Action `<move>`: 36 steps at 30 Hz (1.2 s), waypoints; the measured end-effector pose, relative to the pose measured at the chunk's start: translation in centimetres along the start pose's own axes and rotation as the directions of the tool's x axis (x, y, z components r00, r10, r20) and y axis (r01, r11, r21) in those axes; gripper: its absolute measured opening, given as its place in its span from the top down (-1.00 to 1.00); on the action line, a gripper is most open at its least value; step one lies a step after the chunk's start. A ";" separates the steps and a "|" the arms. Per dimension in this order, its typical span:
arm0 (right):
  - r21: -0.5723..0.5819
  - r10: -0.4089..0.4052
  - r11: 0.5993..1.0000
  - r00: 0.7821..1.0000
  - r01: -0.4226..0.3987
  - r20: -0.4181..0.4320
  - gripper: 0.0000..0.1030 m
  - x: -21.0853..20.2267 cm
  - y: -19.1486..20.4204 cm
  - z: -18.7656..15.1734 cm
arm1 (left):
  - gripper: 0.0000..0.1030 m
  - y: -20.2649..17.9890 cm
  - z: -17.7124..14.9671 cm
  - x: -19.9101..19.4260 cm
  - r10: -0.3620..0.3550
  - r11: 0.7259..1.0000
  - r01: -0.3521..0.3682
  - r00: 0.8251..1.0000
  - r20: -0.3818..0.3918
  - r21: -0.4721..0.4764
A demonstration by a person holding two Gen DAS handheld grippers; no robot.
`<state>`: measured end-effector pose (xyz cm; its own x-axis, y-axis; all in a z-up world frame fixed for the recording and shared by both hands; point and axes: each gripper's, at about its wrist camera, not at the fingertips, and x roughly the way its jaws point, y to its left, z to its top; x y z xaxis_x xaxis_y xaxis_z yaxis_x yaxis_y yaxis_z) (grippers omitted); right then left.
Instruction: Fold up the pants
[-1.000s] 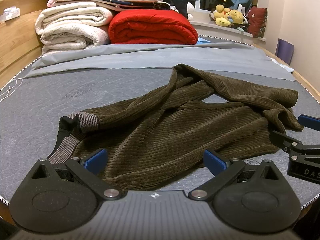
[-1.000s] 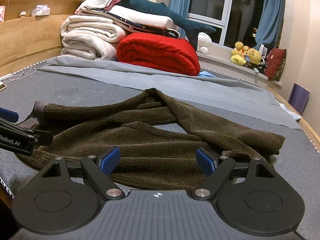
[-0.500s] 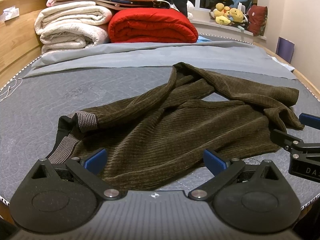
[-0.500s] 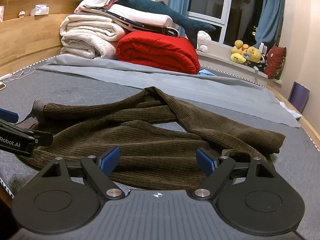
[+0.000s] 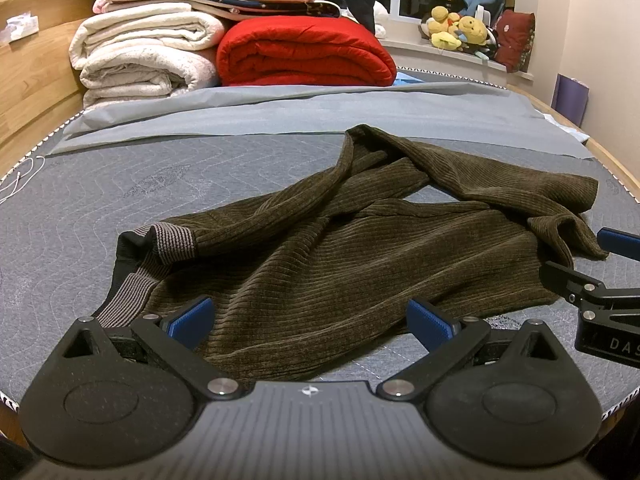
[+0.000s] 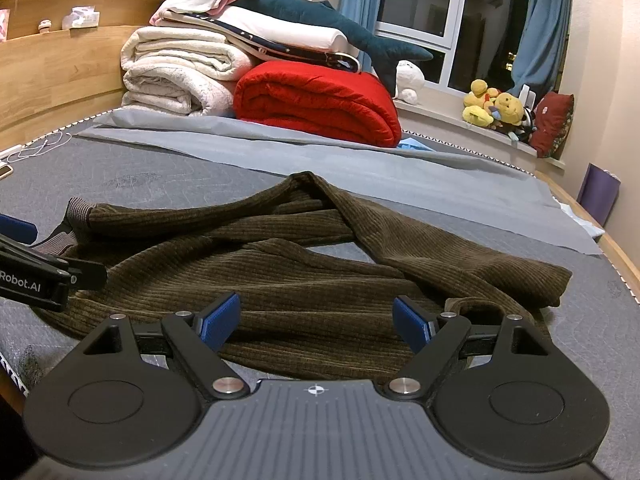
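Dark olive corduroy pants (image 5: 360,248) lie crumpled on the grey quilted mattress (image 5: 120,184), with a grey striped waistband (image 5: 172,240) at the left. They also show in the right wrist view (image 6: 320,280). My left gripper (image 5: 310,320) is open and empty over the near left edge of the pants. My right gripper (image 6: 316,320) is open and empty over the near right part of the pants. The right gripper shows at the right edge of the left wrist view (image 5: 600,280). The left gripper shows at the left edge of the right wrist view (image 6: 36,272).
Folded white blankets (image 5: 148,56) and a red duvet (image 5: 304,56) are stacked at the far end, with a blue shark plush (image 6: 332,24) on top. A grey sheet (image 5: 320,112) lies beyond the pants. A wooden headboard (image 5: 28,80) runs along the left. Plush toys (image 6: 496,108) sit on the windowsill.
Both grippers have risen or tilted slightly, so the scene sits a little lower in each view. The pants have not moved. Both grippers stay open.
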<state>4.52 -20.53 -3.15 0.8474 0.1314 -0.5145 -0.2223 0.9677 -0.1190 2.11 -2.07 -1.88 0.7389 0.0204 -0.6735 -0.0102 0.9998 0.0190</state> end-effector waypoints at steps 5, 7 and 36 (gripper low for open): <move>0.000 0.000 1.000 1.000 0.000 0.000 -0.64 0.0 0.0 0.0 | -0.99 0.0 0.0 0.0 0.000 1.000 0.000 1.000 0.000 0.000; 0.001 0.000 1.000 1.000 0.000 0.000 -0.64 0.0 0.0 0.0 | -0.99 0.0 0.0 0.0 0.000 1.000 0.000 1.000 0.000 0.002; 0.141 -0.099 0.983 0.987 0.118 -0.130 -0.49 6.6 -15.1 3.4 | -0.46 5.5 6.5 8.8 -0.003 0.924 0.021 0.999 -0.049 0.381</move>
<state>15.06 -33.51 -1.84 0.7956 0.0055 -0.6058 -0.0507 0.9970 -0.0577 12.93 3.60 -2.90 0.7050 0.0179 -0.7089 0.2628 0.9219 0.2846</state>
